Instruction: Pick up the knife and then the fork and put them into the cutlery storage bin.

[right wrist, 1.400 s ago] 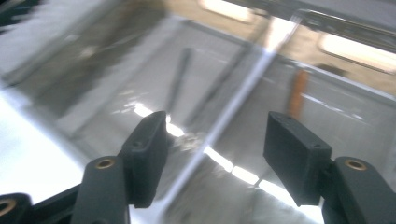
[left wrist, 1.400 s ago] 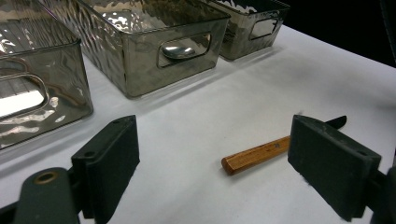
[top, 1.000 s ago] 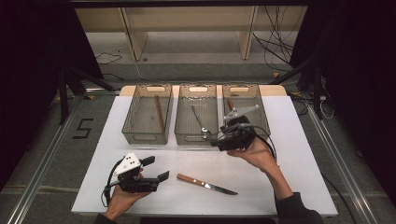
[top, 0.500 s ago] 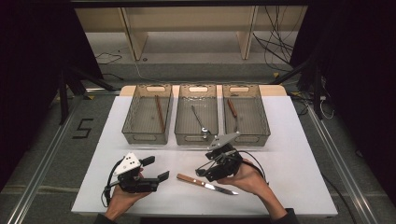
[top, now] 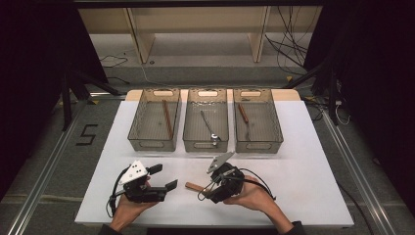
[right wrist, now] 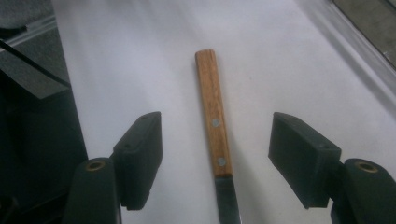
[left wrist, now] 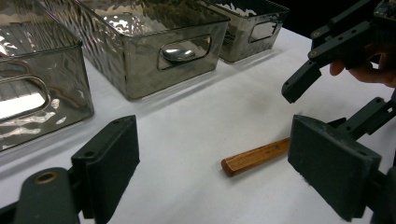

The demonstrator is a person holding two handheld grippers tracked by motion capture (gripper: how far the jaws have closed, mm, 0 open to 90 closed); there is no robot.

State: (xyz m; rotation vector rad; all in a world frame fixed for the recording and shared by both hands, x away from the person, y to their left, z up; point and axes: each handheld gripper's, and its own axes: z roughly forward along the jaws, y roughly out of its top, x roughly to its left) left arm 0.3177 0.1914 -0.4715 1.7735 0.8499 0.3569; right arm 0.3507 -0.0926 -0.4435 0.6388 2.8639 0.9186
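A knife with a wooden handle (right wrist: 212, 107) and a steel blade (right wrist: 228, 200) lies flat on the white table near its front edge. My right gripper (right wrist: 217, 158) is open, and its two jaws stand on either side of the handle without touching it. In the high view the right gripper (top: 211, 188) covers most of the knife, and the handle's end (top: 192, 186) sticks out to the left. My left gripper (top: 164, 177) rests open to the left of the knife with nothing in it. Its own view shows the handle (left wrist: 257, 156) lying ahead between its jaws.
Three clear bins stand in a row at the back of the table. The left bin (top: 151, 144) holds a brown stick (top: 168, 119), the middle bin (top: 205, 145) a spoon (top: 209, 126), and the right bin (top: 258, 145) a wooden-handled utensil (top: 243, 115).
My right gripper has come down from the right bin to the front of the table and now straddles the knife handle. The left gripper has stayed put.
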